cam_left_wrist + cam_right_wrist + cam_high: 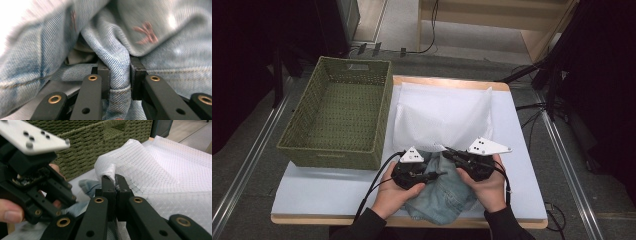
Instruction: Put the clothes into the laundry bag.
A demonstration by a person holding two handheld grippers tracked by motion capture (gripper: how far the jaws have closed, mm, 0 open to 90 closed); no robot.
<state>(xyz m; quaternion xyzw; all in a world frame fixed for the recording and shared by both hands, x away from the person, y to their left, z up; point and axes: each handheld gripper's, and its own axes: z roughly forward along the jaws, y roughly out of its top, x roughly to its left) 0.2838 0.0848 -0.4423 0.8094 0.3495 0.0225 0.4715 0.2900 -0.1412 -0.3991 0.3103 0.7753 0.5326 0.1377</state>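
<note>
Both grips are made: the left gripper [119,72] has its jaws clamped on a thick fold of the denim garment [447,192], which lies bunched at the lower centre of the high view, and the right gripper [115,185] is pinched fully closed on the curled edge of the white mesh bag [439,117]. Judged early-stage, since the denim is wholly outside the bag, whose mouth is not spread. The green woven basket [314,152] at left stands empty, nothing blocking.
</note>
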